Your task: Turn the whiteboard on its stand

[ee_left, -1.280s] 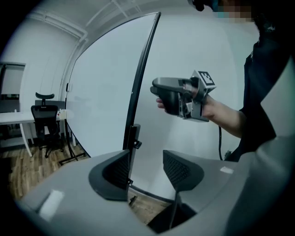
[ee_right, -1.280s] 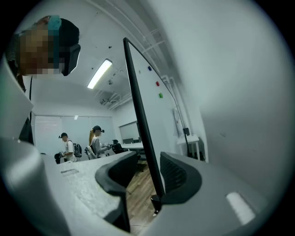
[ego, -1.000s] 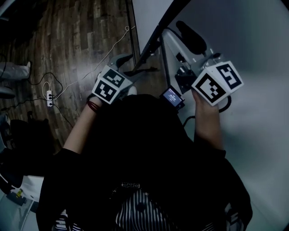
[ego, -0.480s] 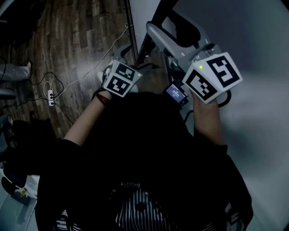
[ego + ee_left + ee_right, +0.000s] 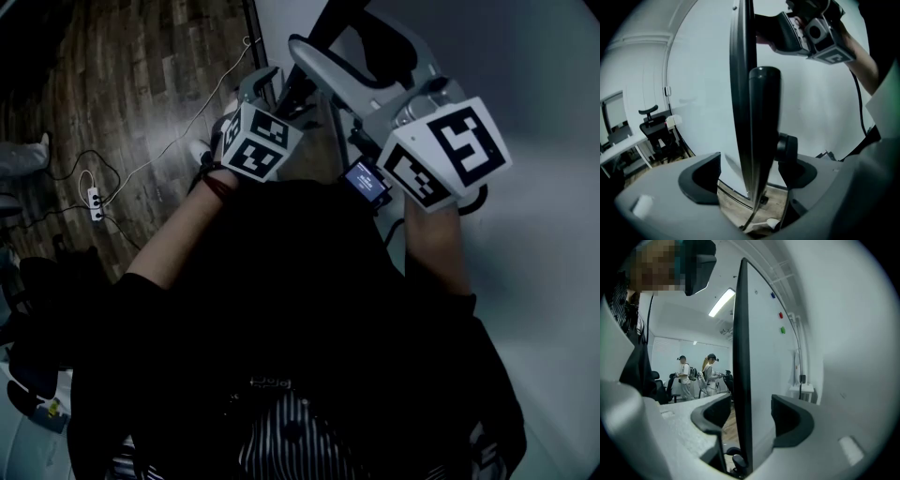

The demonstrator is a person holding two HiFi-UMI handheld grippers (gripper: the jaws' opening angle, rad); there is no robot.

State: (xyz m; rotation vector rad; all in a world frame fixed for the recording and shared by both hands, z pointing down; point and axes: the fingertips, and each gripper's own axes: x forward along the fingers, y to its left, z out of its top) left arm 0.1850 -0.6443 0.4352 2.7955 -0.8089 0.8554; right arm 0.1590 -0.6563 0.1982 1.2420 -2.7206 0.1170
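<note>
The whiteboard [image 5: 534,84] fills the right of the head view, its dark frame edge [image 5: 323,33] running up the middle. In the left gripper view that frame edge [image 5: 740,93] stands upright between the jaws, beside the stand's dark post [image 5: 764,117]. My left gripper [image 5: 750,176] straddles the edge with gaps on both sides, and its jaws are closing. My right gripper [image 5: 751,420] is open around the board's edge [image 5: 740,357], higher up, with neither pad touching it. The right gripper [image 5: 811,33] shows in the left gripper view at the top.
Wooden floor with cables and a power strip [image 5: 92,199] lies to the left. An office chair [image 5: 656,131] stands by a desk behind the board. Two people [image 5: 710,373] stand far off. Coloured magnets [image 5: 781,315] sit on the board's face.
Both grippers have moved up and forward onto the board's edge. The left one has shifted right, toward the frame. Both pairs of jaws stand wider than before.
</note>
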